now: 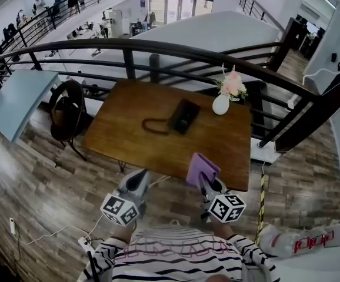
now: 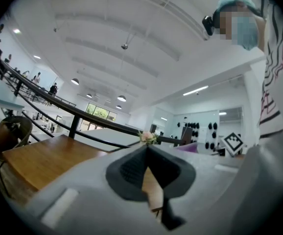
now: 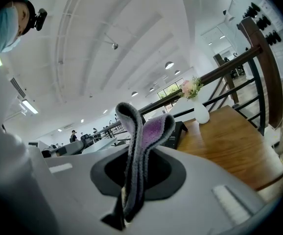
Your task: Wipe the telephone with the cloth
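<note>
Head view: black telephone (image 1: pixel 183 116) lies mid-way across the wooden table (image 1: pixel 129 140), with the white flower vase (image 1: pixel 221 103) just right of the telephone. Both grippers are on the near side of the telephone, apart from it.

Left gripper view: left gripper (image 2: pixel 147 153) has its jaws together, nothing between them.

Right gripper view: right gripper (image 3: pixel 136 173) is clamped on the folded purple cloth (image 3: pixel 142 131), with the telephone (image 3: pixel 175 133) just behind the cloth.

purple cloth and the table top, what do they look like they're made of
The purple fuzzy cloth: probably microfibre or fleece; matte, napped pile, folds limply. The rectangular brown table top: seemingly wood or wood veneer; streaky grain, soft satin sheen.
</note>
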